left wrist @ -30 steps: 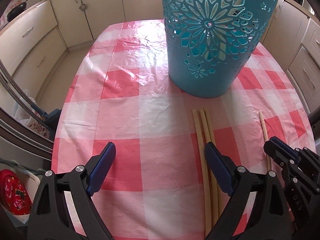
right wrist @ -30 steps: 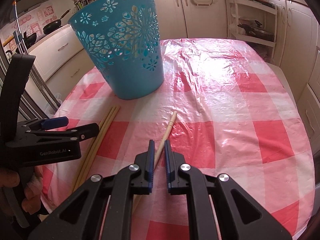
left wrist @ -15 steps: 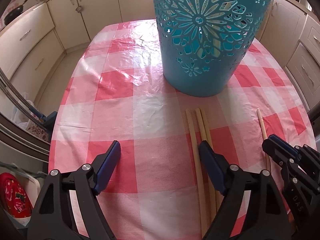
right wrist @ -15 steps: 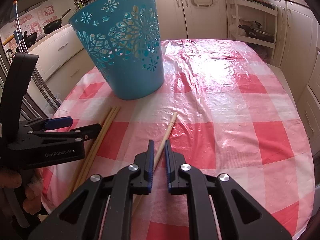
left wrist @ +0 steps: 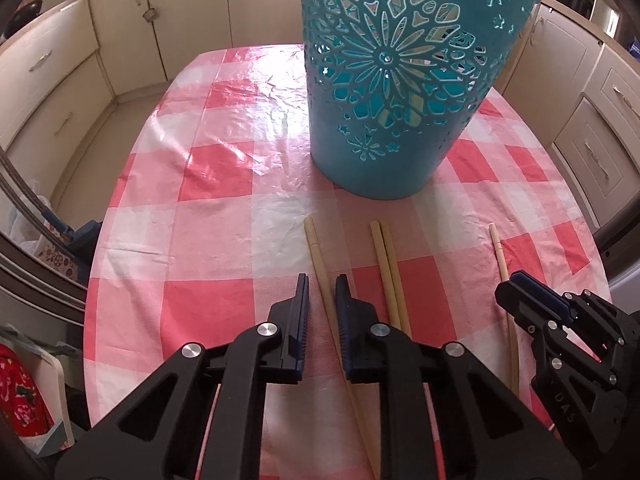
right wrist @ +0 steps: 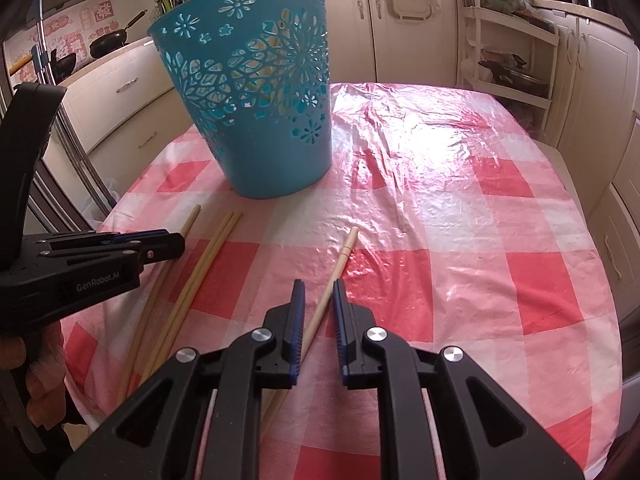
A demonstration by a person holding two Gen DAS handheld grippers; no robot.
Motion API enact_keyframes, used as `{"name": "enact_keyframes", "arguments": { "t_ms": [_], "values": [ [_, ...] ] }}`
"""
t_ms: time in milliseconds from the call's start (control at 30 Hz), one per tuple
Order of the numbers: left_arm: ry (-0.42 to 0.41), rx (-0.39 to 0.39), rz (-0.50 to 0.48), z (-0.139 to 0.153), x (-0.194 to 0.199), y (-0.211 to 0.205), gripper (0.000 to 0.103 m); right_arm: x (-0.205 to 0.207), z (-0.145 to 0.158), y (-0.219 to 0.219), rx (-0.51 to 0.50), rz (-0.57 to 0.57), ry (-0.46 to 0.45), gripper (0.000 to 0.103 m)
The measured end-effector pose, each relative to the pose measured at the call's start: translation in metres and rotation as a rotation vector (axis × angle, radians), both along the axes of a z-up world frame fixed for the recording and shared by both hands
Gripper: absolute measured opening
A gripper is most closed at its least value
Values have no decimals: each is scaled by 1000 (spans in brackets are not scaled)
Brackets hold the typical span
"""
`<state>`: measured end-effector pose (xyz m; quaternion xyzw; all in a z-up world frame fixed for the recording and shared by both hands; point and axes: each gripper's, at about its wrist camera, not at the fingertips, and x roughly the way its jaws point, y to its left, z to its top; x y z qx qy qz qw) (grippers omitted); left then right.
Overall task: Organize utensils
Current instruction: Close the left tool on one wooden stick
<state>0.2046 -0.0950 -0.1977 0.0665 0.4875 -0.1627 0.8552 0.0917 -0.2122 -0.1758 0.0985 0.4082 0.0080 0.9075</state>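
A tall blue cut-out basket (left wrist: 392,80) (right wrist: 256,92) stands at the far middle of a pink-checked table (left wrist: 224,240). In front of it lie several pale wooden chopsticks. One chopstick (left wrist: 316,248) runs between the jaws of my left gripper (left wrist: 322,280), which are closing; a thin gap shows on each side of it. A pair of chopsticks (left wrist: 386,256) lies just to its right. Another chopstick (right wrist: 344,254) lies between the jaws of my right gripper (right wrist: 318,284). They are opening slightly and the pads stand off it.
Cream kitchen cabinets ring the table. A white shelf rack (right wrist: 516,52) stands at the back right. The table's near edge drops off just under both grippers. A person's hand (right wrist: 36,380) holds the left gripper's handle.
The left jaws have swung from wide apart to a narrow gap around one chopstick, which has slid left away from the other two. The right jaws have widened a little.
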Motion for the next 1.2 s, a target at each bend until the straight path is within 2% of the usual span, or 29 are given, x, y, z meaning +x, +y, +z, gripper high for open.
{"name": "enact_keyframes", "arguments": {
  "t_ms": [167,267,367,1200],
  "values": [
    [-43,65,-21,-2,-6,-9,14,0,0,1,0,-1,-1,15],
    [-32,51,-23,-2,-4,-7,7,0,0,1,-2,-1,-2,15],
    [-19,32,-6,-1,-3,-2,6,0,-1,1,0,0,-2,15],
    [-17,24,-24,-1,-3,-4,6,1,-1,3,-14,16,-10,21]
  ]
}}
